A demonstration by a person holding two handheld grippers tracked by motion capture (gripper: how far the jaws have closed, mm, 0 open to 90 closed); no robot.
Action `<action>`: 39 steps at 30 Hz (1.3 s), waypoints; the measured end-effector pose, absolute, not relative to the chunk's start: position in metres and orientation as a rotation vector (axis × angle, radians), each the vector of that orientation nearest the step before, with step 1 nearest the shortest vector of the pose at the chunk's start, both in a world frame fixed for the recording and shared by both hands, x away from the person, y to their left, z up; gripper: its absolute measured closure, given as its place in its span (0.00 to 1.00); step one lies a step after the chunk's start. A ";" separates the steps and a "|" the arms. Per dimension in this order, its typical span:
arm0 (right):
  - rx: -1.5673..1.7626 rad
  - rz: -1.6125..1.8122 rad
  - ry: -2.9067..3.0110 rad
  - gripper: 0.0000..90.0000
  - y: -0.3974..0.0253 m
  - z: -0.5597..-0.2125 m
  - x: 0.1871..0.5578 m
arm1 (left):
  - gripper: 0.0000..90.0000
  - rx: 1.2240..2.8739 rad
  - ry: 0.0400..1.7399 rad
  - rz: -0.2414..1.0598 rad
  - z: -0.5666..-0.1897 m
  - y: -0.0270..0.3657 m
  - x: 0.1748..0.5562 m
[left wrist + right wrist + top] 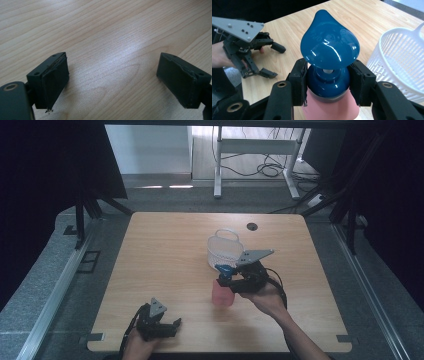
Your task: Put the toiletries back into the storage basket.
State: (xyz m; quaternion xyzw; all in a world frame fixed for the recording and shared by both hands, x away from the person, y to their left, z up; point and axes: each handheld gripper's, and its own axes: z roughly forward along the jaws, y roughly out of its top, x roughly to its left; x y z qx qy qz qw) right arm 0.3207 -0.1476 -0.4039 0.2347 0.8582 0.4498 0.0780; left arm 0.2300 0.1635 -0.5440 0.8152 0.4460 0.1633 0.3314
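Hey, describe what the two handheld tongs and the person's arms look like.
Both tongs, left and right, are black frames of jointed linkage bars, each topped by a grey three-cornered plate with small dark dots. The jaws are flat, blocky black pads with brass-coloured pivot rings behind them. A black cable trails from each. The forearms are bare, no sleeves in sight.

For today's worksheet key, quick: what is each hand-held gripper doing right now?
Left hand-held gripper: open, holding nothing, over bare table.
Right hand-held gripper: closed on the blue pump top of the pink bottle, beside the white basket.
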 end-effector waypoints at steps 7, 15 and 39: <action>0.719 1.350 2.549 0.58 -0.150 -0.397 0.330 | 0.12 2.131 1.166 0.427 -0.544 0.164 0.230; 0.746 1.347 2.531 0.58 -0.155 -0.387 0.345 | 0.12 2.129 1.166 0.426 -0.544 0.163 0.230; 0.767 1.345 2.477 0.58 -0.153 -0.357 0.375 | 0.12 2.132 1.165 0.427 -0.544 0.164 0.230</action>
